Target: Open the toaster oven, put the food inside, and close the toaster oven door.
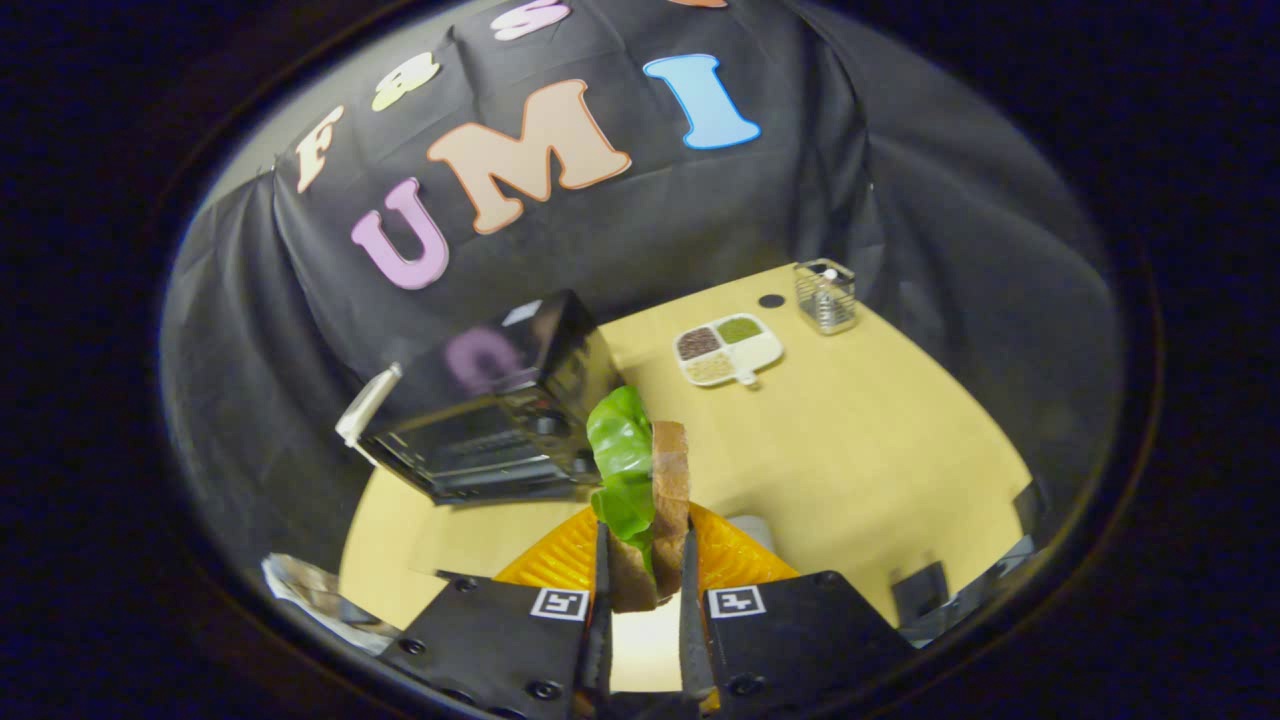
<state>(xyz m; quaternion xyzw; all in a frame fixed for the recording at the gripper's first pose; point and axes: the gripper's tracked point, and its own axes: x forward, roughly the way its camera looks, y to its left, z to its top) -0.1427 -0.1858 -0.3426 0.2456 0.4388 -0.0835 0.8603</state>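
My gripper (645, 575) is clamped on the sandwich (650, 500), lifted above the orange plate (560, 555). Toaster oven (490, 420) door appears open. Remaining: insert food, close door.

On the table (880, 440), a four-part dish (729, 350) of grains sits near a wire basket (826, 296), a dark disc (771, 300) between them.

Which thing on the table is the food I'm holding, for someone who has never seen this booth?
Start at the black toaster oven on the yellow table, its door hanging open. Just beside it, standing upright in the gripper, is the sandwich: both fingers press on it. Brown bread with a bright green lettuce leaf sets it apart from the orange plate beneath.
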